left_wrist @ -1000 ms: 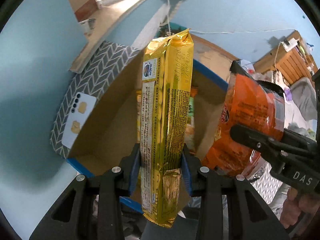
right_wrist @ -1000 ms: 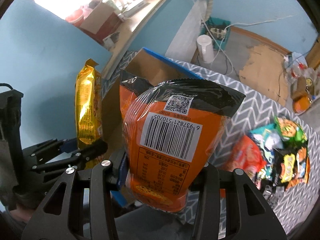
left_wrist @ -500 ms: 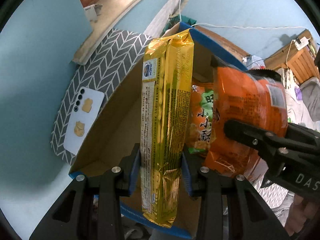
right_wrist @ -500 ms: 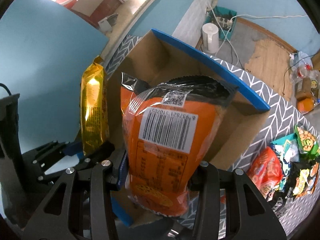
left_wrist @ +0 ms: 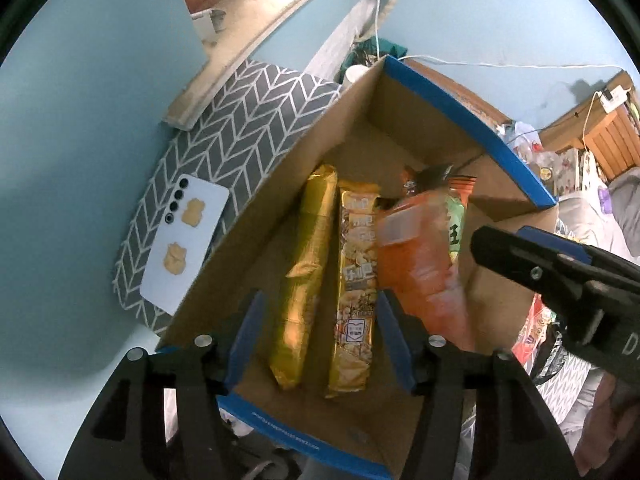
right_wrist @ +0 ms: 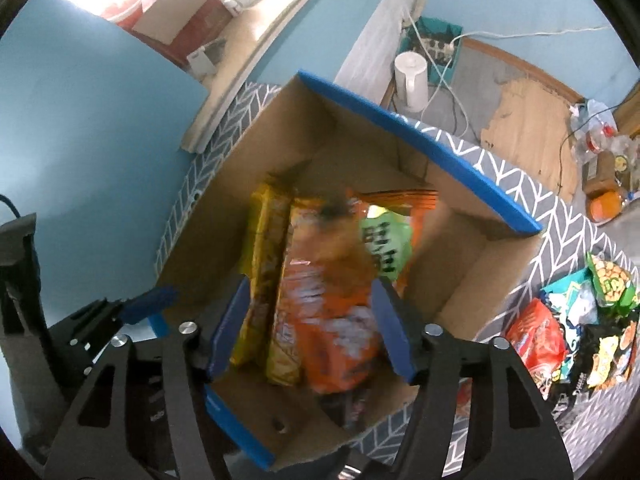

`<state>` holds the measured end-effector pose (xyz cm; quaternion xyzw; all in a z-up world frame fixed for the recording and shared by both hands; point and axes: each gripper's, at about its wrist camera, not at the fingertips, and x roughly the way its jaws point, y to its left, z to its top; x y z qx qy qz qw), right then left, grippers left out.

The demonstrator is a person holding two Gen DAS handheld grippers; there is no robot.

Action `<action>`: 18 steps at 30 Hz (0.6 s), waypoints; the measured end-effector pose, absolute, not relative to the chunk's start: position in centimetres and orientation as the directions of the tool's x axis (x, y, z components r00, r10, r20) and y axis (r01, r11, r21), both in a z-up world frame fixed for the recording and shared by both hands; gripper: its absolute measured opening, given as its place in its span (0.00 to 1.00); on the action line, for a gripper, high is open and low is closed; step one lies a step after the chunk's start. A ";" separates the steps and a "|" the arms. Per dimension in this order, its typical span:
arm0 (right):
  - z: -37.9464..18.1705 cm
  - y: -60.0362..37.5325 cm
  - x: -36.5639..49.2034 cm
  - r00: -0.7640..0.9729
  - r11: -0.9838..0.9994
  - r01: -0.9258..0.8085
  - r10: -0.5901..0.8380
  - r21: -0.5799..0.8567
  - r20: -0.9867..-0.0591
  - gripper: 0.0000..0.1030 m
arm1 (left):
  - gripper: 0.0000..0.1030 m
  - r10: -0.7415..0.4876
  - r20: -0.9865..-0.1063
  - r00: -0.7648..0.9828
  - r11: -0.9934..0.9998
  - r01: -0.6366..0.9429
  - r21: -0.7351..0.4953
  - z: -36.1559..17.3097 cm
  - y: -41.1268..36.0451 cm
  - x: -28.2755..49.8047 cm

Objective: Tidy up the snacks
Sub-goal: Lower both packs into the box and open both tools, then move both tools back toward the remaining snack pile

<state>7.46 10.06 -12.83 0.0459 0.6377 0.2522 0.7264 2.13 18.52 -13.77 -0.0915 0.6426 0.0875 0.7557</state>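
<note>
Now both claws hang over the cardboard box [left_wrist: 304, 148], looking down into it. The left gripper [left_wrist: 318, 344] has its two blue fingers spread wide apart with nothing between them. The right gripper [right_wrist: 310, 326] is spread wide too, and empty.

Inside the box there are four snack packs that can be counted. The gold pack [left_wrist: 306, 276] lies along the left side. The yellow snack pack [left_wrist: 356, 280] lies just beside it, touching it. Both are long and thin, and their long sides run from the near end of the box toward the far end. The orange bag [left_wrist: 420, 268] looks blurry and sits at the right of the two long packs, tilted, with its dark top toward the far wall. Under it peeks one orange-and-green bag [right_wrist: 386, 240].

Outside the box, one white phone [left_wrist: 184, 248] lies flat on the gray zigzag cloth [left_wrist: 236, 136]. A heap of more snack bags [right_wrist: 588, 332] sits on the cloth at the right, too jumbled to count.
</note>
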 end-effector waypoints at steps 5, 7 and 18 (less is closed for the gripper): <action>-11.6 9.3 7.2 0.082 0.871 -0.306 0.426 0.384 -0.901 0.63 | 0.58 -0.005 -0.986 0.167 0.965 -0.257 -0.049 -12.8 18.6 2.0; -11.2 8.8 6.9 0.092 0.873 -0.306 0.424 0.380 -0.901 0.63 | 0.58 -0.016 -0.986 0.166 0.965 -0.257 -0.059 -12.6 18.6 2.0; -9.9 4.1 5.2 0.138 0.899 -0.267 0.392 0.347 -0.909 0.68 | 0.59 -0.090 -0.980 0.175 0.969 -0.211 -0.127 -10.9 15.6 1.7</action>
